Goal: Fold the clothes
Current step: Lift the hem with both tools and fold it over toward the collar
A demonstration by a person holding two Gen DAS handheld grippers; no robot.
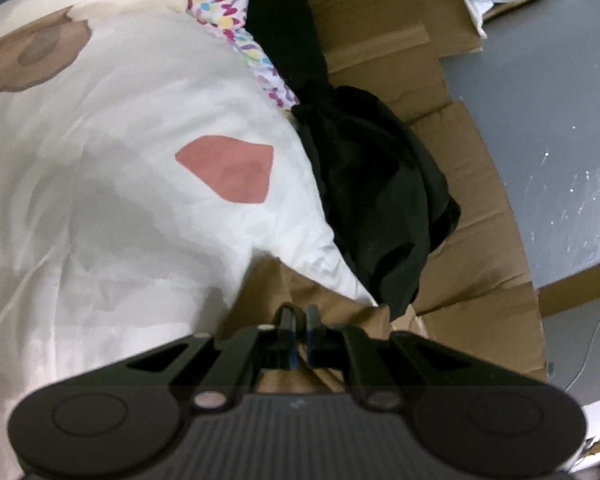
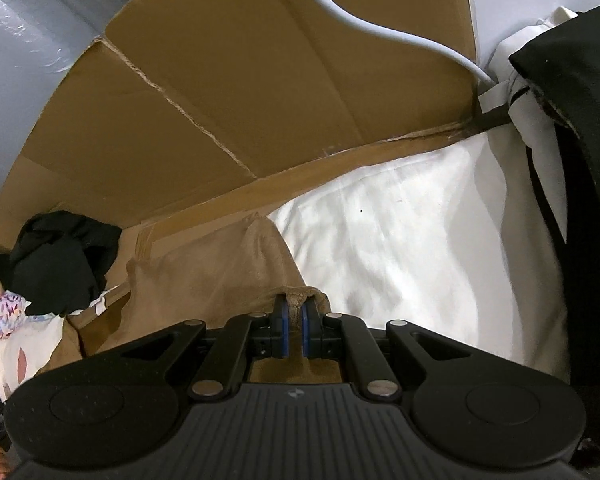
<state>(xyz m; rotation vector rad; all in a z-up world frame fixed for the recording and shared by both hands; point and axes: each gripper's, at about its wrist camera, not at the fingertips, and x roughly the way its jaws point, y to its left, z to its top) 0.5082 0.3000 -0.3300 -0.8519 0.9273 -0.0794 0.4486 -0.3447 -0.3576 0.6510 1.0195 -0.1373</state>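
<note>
Flattened cardboard (image 2: 228, 92) floor: both grippers, right gripper (image 2: 294, 320) and left gripper (image 1: 299, 332), pinch the tan garment (image 2: 220, 272) beside the white bedding (image 2: 412, 240); thin bites, 1 slip skews the fold.

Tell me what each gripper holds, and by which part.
Both hold the tan garment. The right gripper is shut on a bunched edge. The left gripper is shut on tan fabric too; which part cannot be told.
</note>
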